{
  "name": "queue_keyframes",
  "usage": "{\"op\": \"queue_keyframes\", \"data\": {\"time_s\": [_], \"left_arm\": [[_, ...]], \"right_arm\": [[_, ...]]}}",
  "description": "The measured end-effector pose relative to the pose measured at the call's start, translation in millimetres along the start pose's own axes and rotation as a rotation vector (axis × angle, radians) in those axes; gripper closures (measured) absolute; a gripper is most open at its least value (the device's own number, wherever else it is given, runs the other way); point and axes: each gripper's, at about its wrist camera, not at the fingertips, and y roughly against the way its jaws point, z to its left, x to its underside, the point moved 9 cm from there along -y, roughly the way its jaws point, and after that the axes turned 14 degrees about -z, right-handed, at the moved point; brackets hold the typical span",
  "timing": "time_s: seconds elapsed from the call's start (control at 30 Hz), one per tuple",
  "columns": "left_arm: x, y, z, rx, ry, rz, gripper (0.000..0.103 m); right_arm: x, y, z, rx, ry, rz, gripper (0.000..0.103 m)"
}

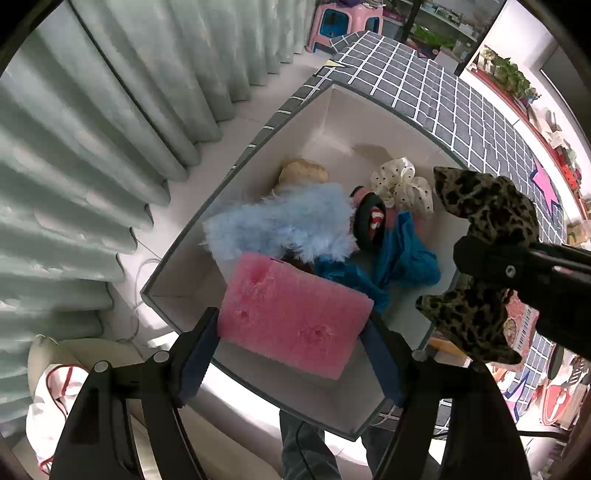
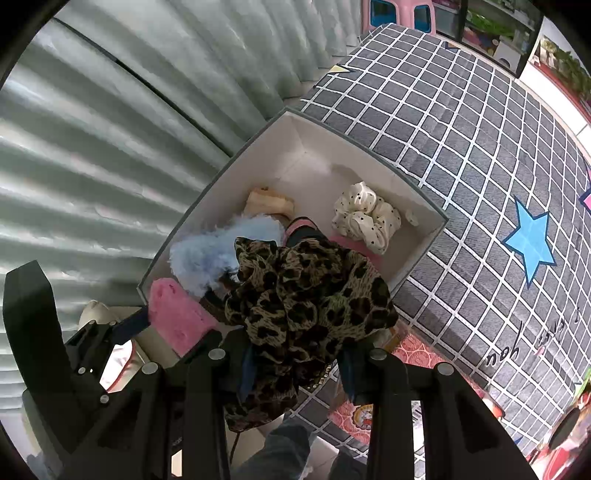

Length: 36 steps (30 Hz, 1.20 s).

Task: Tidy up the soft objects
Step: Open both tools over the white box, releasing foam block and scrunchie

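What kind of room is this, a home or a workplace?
Most likely a room in a home, perhaps a bedroom: a grey checked quilt with star patches, long pleated curtains, and a pink plastic stool by cluttered shelves.

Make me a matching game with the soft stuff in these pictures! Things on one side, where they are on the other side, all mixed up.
Things:
1. pink sponge
2. leopard scrunchie
3. polka-dot scrunchie
4. fluffy blue thing

Places:
A. lying in the box near its right wall
B. held in the right tongs
C. lying in the box near its left wall
D. held in the left tongs

Pairs: 1-D, 2-B, 3-A, 4-C
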Motion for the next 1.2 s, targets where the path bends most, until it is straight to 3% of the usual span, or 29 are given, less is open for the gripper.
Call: {"op": "queue_keyframes", "data": {"time_s": [0.5, 0.7, 0.77, 0.83, 0.93, 0.97, 1.0, 1.03, 1.07, 1.2], "left_arm": [[1, -9, 0, -0.008, -0.004, 0.021, 0.025], [1, -9, -3, 0.028, 0.017, 0.016, 0.022], [3, -11, -5, 0.048, 0.025, 0.031, 0.022], [3, -9, -6, 0.054, 0.026, 0.019, 0.022], [-2, -2, -9, 0.069, 0.005, -0.037, 0.020], [-5, 1, -11, 0.074, -0.006, -0.051, 0.014], [-6, 3, -12, 0.080, -0.015, -0.058, 0.000], [-8, 7, -14, 0.091, -0.024, -0.072, 0.001], [-11, 12, -15, 0.094, -0.036, -0.095, 0.000], [-20, 26, -16, 0.019, -0.102, -0.156, 0.001]], "right_arm": [[-2, -13, 0, 0.013, -0.006, 0.016, 0.065], [-2, -16, 2, 0.009, -0.009, 0.020, 0.065], [-2, -15, 3, -0.004, -0.013, 0.019, 0.050], [-3, -13, 3, -0.004, -0.007, 0.010, 0.045], [-5, -9, 3, 0.001, 0.006, -0.008, 0.017], [-7, -6, 3, 0.007, 0.011, -0.019, 0.012], [-9, -4, 3, 0.010, 0.015, -0.029, 0.012], [-10, 0, 3, 0.013, 0.021, -0.038, 0.011], [-12, 2, 3, 0.016, 0.025, -0.045, 0.000], [-14, 15, 1, 0.034, 0.039, -0.085, 0.000]]}}
